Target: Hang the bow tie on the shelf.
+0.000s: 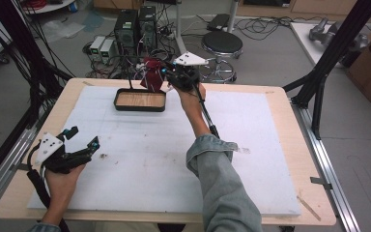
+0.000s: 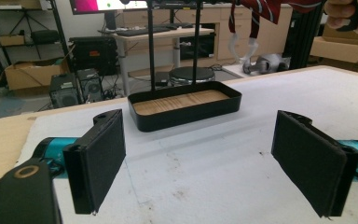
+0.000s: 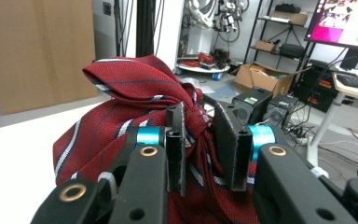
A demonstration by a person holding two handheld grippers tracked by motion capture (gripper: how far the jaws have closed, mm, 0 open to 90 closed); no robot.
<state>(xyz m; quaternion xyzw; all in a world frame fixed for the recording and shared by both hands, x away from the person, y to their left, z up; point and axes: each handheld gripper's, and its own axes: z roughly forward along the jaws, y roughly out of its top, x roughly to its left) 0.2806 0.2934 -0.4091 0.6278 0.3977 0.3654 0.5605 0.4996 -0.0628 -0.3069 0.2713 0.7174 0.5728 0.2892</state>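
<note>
Two grippers were in play. Your right gripper (image 1: 170, 73), upper centre of the high view, had its jaws pinched nearly closed on a red striped necktie (image 3: 135, 100), lifted just above the far right corner of the black tray (image 1: 140, 107). Your left gripper (image 1: 79, 140) waited at lower left, jaws spread wide and empty. I'd judge the tie still had to be set down; the wood-lined tray held nothing.

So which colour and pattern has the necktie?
Dark red necktie with white and navy stripes, clearest in the right gripper view.
</note>
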